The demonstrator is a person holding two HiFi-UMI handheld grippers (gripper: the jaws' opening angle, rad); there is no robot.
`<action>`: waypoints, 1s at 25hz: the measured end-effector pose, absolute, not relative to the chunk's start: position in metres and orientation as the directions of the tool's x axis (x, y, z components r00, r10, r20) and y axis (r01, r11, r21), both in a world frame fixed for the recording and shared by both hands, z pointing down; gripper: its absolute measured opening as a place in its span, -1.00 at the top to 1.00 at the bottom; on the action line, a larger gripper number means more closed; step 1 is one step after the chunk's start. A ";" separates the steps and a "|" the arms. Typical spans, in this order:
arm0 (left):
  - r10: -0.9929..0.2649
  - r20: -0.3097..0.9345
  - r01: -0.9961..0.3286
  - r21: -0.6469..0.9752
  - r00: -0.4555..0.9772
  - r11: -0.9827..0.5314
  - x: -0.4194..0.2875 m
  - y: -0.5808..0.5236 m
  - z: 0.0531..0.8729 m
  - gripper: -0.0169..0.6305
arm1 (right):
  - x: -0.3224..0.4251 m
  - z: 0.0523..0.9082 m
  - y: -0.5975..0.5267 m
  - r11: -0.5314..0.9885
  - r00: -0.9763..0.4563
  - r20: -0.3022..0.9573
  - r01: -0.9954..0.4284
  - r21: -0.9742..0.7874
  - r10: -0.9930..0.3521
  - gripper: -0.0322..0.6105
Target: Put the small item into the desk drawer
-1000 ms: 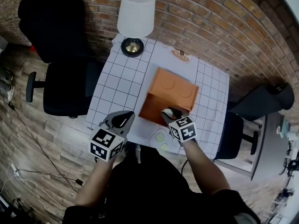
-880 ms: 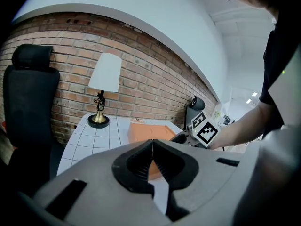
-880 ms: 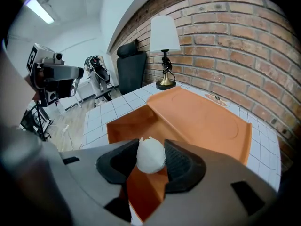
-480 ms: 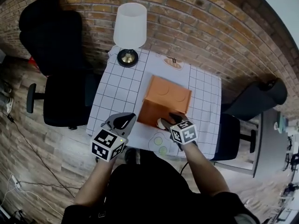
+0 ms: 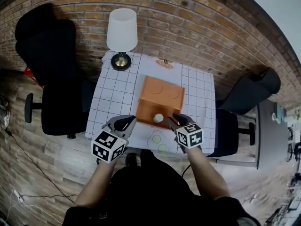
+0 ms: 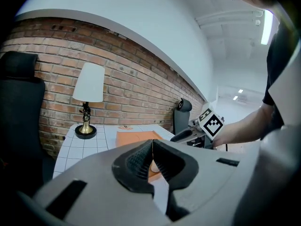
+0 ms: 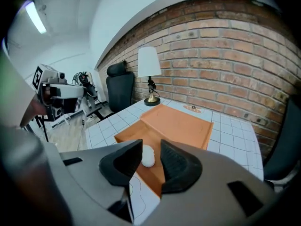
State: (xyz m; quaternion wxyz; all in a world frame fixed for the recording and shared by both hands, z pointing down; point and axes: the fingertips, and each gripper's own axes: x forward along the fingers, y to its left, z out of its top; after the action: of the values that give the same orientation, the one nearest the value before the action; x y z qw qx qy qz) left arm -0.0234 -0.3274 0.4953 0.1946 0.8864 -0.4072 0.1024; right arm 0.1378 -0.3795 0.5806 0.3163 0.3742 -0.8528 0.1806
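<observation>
An orange desk drawer unit stands on the grid-cloth table, its drawer pulled out toward me. The small white rounded item lies inside the drawer. My right gripper hovers just right of it. In the right gripper view the item rests on the drawer floor beyond the gap of my right gripper, whose jaws are closing with no pad touching it. My left gripper hangs at the table's near edge, left of the drawer, shut and empty.
A white-shaded lamp stands at the table's far left corner, before a brick wall. Black office chairs flank the table on the left and right. Printed shapes mark the cloth near the front edge.
The right gripper has let go of the white item into the drawer and drawn back toward me. My head has pulled away, so the table looks smaller. The left gripper has stayed put.
</observation>
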 end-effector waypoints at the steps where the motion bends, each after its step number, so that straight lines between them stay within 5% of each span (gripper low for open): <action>1: -0.680 0.338 -0.759 0.260 0.651 -0.597 -0.023 -0.326 0.494 0.91 | 0.142 0.574 -0.376 0.646 -0.517 0.665 -0.761 -0.067 -0.539 0.56; 10: -0.655 0.325 -0.730 0.238 0.682 -0.641 -0.010 -0.323 0.477 0.91 | 0.185 0.520 -0.350 0.559 -0.497 0.577 -0.825 -0.082 -0.649 0.73; 25: -0.698 0.314 -0.757 0.125 0.643 -0.641 0.058 -0.356 0.429 0.91 | 0.272 0.379 -0.346 0.582 -0.580 0.203 -0.811 -0.055 -0.789 0.87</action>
State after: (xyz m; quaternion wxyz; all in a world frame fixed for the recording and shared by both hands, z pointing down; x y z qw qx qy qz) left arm 0.0582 -0.3563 0.4291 0.1233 0.8980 -0.4051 0.1195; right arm 0.2717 -0.3463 0.3792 0.0783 0.4515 -0.8860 0.0711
